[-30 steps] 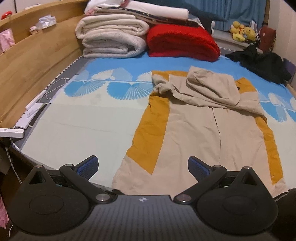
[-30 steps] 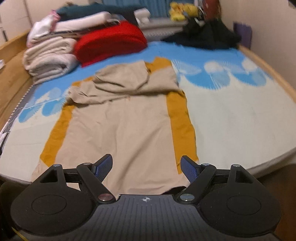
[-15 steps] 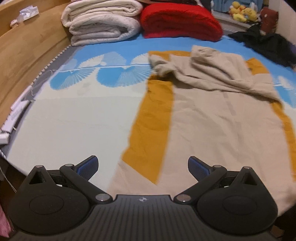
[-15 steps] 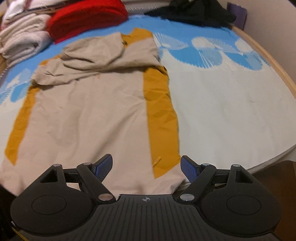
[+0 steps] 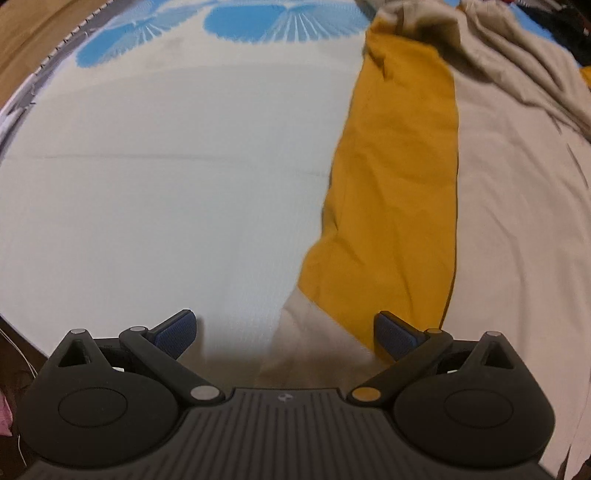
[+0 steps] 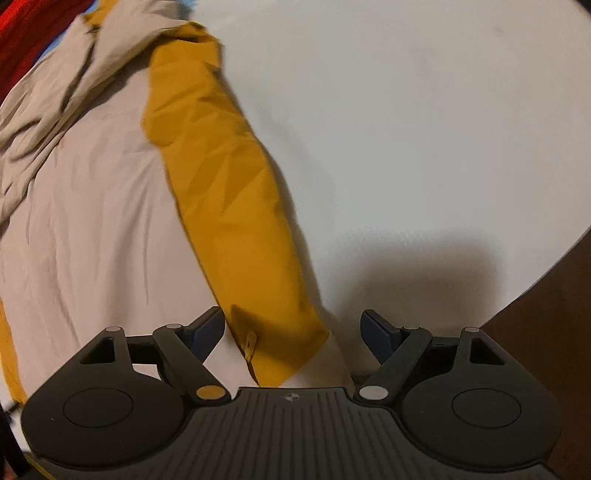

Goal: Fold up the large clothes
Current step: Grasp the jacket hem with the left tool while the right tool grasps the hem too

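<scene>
A large beige garment (image 5: 517,206) with mustard-yellow side panels (image 5: 399,177) lies spread flat on the bed. My left gripper (image 5: 284,330) is open, low over the garment's near left hem corner, which lies between the jaws. In the right wrist view the same garment (image 6: 92,221) and its right yellow panel (image 6: 236,206) show. My right gripper (image 6: 293,328) is open, low over the near right hem corner, which lies between its fingers. Neither gripper holds cloth.
The bed sheet (image 5: 166,184) is pale with blue fan prints (image 5: 280,18) at the far end. The bed's edge and dark floor (image 6: 546,325) lie at the right. A red blanket (image 6: 18,40) shows at the far left of the right wrist view.
Both grippers have moved forward and down toward the garment's near hem corners. The far end of the bed has dropped out of view. Both stay open.
</scene>
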A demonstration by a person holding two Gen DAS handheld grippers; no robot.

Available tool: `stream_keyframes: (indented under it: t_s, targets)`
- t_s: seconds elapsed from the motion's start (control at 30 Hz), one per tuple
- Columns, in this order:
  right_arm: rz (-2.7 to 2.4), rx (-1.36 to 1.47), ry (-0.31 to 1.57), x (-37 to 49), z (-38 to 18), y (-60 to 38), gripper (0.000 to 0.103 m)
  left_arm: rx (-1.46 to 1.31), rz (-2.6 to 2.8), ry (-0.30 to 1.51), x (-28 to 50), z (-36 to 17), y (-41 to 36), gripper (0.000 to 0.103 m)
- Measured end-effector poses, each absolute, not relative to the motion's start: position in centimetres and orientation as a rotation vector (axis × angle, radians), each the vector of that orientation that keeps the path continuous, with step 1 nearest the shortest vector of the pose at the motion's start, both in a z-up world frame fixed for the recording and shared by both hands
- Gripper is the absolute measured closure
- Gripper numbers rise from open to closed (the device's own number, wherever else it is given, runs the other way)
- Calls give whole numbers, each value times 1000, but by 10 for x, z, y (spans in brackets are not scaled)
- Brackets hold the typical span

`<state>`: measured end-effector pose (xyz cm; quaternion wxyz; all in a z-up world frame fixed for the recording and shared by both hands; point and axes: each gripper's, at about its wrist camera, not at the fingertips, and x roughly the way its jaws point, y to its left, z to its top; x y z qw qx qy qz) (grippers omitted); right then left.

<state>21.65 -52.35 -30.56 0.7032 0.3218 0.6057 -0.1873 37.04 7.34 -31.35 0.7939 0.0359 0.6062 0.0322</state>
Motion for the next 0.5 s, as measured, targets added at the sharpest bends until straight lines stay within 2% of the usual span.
stream_keyframes:
  t_s: [0.13, 0.3, 0.33, 0.37, 0.4, 0.43, 0.47, 0.5]
  targets:
    - [-378, 688, 1351, 218, -314, -518, 15, 52, 41, 1313, 371, -326, 69, 0]
    - [-202, 617, 1393, 214, -311, -500, 18, 39, -37, 1370, 367, -325, 70, 0]
    - [-166, 613, 1395, 210, -309, -496, 25, 48, -70, 1383, 365, -325, 68, 1]
    - [-153, 597, 1390, 207, -307, -493, 42, 58, -78, 1379, 362, -323, 67, 4]
    - [-154, 575, 1381, 203, -304, -489, 54, 59, -84, 1370, 359, -319, 66, 11]
    - [-153, 563, 1371, 199, -301, -487, 82, 51, -89, 1364, 357, -316, 67, 23]
    - [-147, 580, 1358, 195, -298, -486, 88, 37, -89, 1356, 354, -310, 69, 30]
    - [-136, 610, 1343, 193, -296, -486, 88, 8, -90, 1355, 351, -306, 73, 51]
